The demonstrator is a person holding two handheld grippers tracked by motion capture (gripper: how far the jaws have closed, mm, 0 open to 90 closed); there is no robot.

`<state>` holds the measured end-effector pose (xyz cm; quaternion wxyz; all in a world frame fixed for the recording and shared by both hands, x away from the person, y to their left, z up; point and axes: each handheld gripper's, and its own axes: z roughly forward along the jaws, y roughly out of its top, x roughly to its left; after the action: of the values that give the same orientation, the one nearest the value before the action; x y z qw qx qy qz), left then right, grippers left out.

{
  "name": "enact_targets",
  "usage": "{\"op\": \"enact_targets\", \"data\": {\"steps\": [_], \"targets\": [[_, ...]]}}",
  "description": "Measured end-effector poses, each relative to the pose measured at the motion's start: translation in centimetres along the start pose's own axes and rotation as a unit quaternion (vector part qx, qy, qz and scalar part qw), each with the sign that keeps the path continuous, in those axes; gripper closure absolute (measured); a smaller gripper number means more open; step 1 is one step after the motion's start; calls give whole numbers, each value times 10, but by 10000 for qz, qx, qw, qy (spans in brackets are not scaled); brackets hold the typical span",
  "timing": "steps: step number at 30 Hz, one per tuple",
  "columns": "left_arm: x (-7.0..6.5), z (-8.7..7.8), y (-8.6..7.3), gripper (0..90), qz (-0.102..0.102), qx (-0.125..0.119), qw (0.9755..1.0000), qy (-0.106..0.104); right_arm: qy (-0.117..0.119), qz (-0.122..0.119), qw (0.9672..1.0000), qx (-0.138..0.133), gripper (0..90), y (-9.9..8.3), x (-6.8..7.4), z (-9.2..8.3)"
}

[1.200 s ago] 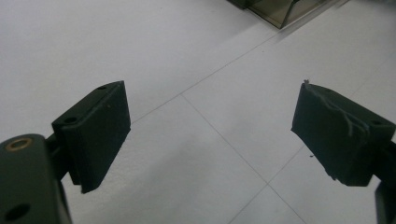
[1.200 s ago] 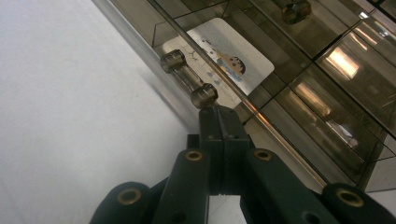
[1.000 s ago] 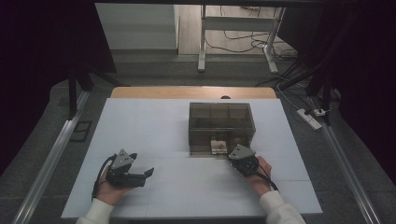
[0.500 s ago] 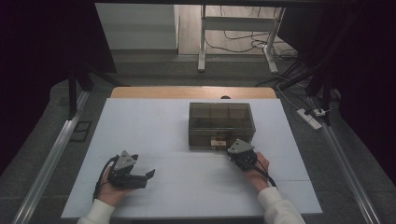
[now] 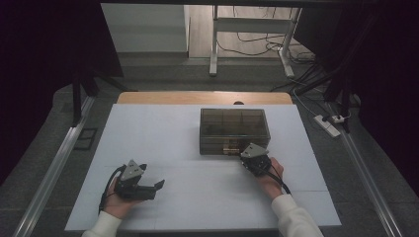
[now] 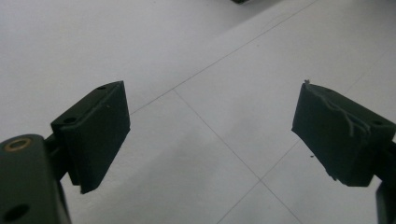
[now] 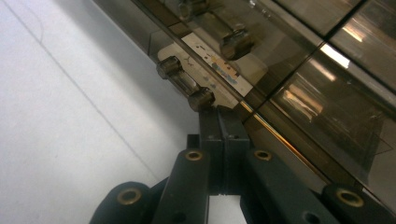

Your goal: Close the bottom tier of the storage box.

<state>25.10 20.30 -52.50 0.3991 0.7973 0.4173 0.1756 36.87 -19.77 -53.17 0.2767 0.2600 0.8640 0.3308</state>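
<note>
A smoky see-through box (image 5: 234,129) with inner dividers stands closed in the middle of the white table (image 5: 163,133). My right gripper (image 5: 243,152) is at the box's near wall, its jaws pressed together with nothing between them. In the right gripper view the shut tips (image 7: 218,114) sit at the lid's edge, right beside a clear hinged latch (image 7: 184,81) on the box (image 7: 327,107). My left gripper (image 5: 156,189) rests in a hand at the table's near left, pointing right. Its pads (image 6: 100,133) stand wide apart over bare table.
A printed label (image 7: 212,63) shows through the box wall behind the latch. A power strip (image 5: 330,126) lies on the floor to the right, and metal rails (image 5: 54,168) run along both sides of the table. Table legs and cables stand beyond the far edge.
My right gripper has crept slightly forward and to the left, closer to the box's front wall. The left gripper has stayed where it was.
</note>
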Motion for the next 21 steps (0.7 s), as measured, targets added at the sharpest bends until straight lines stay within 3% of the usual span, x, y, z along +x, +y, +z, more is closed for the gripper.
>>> {"op": "enact_targets", "data": {"steps": [12,16,21], "targets": [[-2,2,0,116,28,27,10000,-38,-79,-24,9999,-64,894,4,-2,2],[-3,2,-1,116,31,31,10000,-36,-98,-2,9998,-165,895,6,-1,-5],[-3,2,-1,116,67,67,10000,10,52,144,9994,-305,895,1,0,-18]]}}
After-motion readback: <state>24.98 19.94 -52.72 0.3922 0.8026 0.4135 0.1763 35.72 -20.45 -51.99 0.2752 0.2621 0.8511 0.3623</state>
